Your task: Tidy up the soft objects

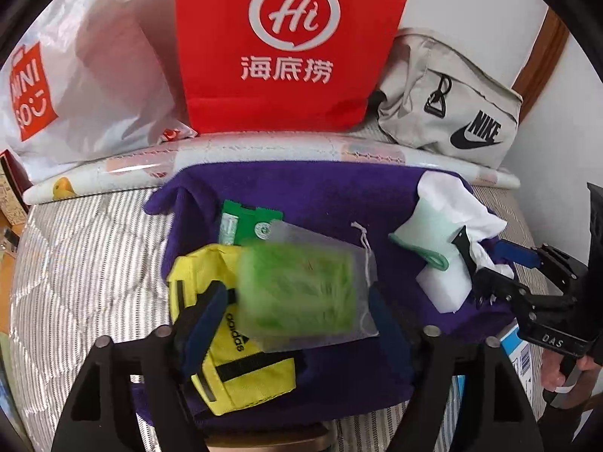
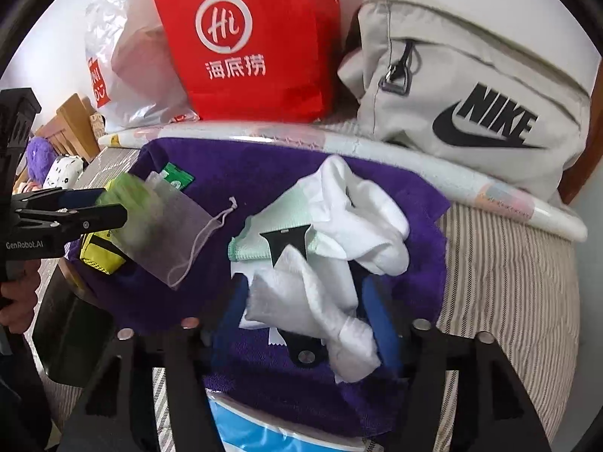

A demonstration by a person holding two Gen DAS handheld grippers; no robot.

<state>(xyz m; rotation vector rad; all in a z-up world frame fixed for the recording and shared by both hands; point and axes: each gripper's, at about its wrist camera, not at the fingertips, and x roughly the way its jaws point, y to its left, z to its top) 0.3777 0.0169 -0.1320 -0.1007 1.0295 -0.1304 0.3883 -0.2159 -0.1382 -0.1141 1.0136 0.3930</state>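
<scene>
A purple towel (image 1: 301, 188) is spread on the striped mattress. On it lie a yellow adidas pouch (image 1: 241, 369), a green packet (image 1: 241, 222), a mint cloth (image 2: 260, 226) and a white foam block (image 1: 444, 286). A mesh drawstring pouch of green fluff (image 1: 301, 286) shows blurred between the jaws of my left gripper (image 1: 297, 293), over the yellow pouch; the pads stand off it, open. That gripper enters the right wrist view from the left (image 2: 117, 207). My right gripper (image 2: 305, 286) is open around crumpled white socks (image 2: 312, 293) with a black hanger tab, which rest on the towel.
Along the back stand a white Miniso plastic bag (image 1: 83, 75), a red paper bag (image 1: 290, 45) and a beige Nike bag (image 2: 471, 86), behind a rolled mat (image 1: 264, 150). Striped mattress (image 2: 508, 282) lies bare right of the towel. A hand (image 2: 15, 301) grips the left handle.
</scene>
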